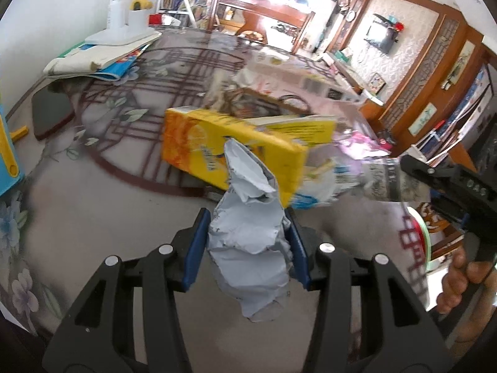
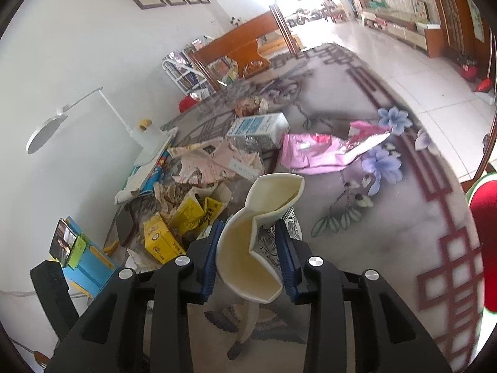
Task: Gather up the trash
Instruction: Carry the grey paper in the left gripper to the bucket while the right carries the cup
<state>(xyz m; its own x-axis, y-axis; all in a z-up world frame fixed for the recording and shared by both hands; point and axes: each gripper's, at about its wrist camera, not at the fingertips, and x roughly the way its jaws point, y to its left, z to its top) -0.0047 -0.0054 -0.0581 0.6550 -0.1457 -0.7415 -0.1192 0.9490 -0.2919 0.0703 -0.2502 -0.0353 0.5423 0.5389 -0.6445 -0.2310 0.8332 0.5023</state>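
Observation:
My left gripper (image 1: 248, 233) is shut on a crumpled grey-white paper wrapper (image 1: 248, 248), held above the table in front of a yellow carton (image 1: 230, 149). My right gripper (image 2: 250, 248) is shut on a squashed cream paper cup (image 2: 248, 248) with a black-and-white print outside. The right gripper also shows in the left wrist view (image 1: 403, 161), at the right, with the cup (image 1: 385, 180) in it. A trash pile lies on the table: yellow boxes (image 2: 164, 242), torn pink paper (image 2: 214, 164), a blue-white milk carton (image 2: 257, 127) and a pink foil bag (image 2: 323, 149).
The round table (image 2: 388, 233) has a floral and red lattice pattern. A white desk lamp (image 1: 124, 28) stands on books at the wall side. A blue phone stand with a phone (image 2: 68, 248) and a dark pad (image 1: 51, 112) lie near the wall. A red object (image 2: 484, 242) is at the right edge.

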